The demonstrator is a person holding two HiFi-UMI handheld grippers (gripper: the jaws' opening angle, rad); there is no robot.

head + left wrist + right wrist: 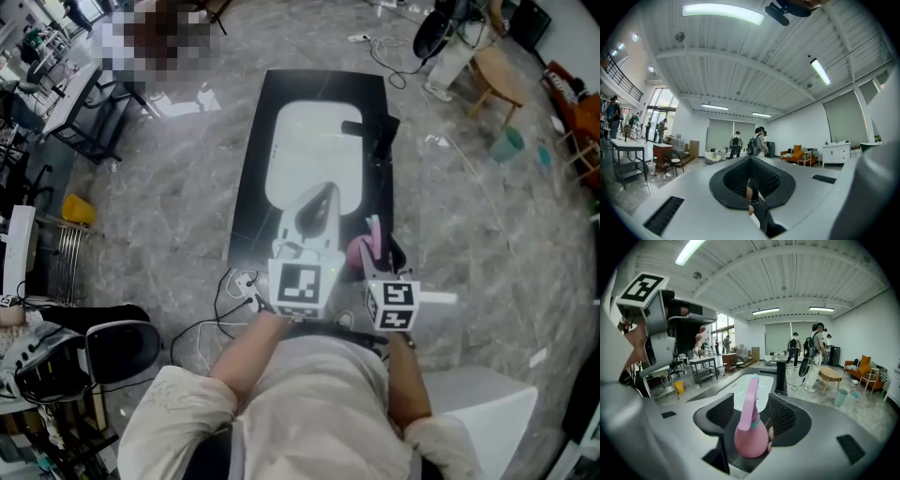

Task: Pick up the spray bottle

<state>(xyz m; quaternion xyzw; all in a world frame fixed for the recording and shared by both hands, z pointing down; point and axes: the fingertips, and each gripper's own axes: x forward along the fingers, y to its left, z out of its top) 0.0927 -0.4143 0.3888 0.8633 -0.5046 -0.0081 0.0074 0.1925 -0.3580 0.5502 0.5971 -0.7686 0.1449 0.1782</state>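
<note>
The pink spray bottle (751, 437) stands on the black table (251, 169), its trigger head rising between my right gripper's jaws. In the head view the bottle (359, 251) sits near the table's front right corner. My right gripper (752, 402) is open around it, the left pad clearly apart from the bottle and the right pad close beside its round body. That same gripper (377, 255) reaches in from below in the head view. My left gripper (317, 208) is held level over the table's front edge; its jaws (751, 161) are shut, with only a thin dark slit between them.
A white oval board (314, 150) covers the table's middle, with a black post (380, 136) at its far right. Cables (230, 291) lie on the floor at the left. A wooden stool (497, 75), teal bin (507, 143) and yellow bin (79, 208) stand around.
</note>
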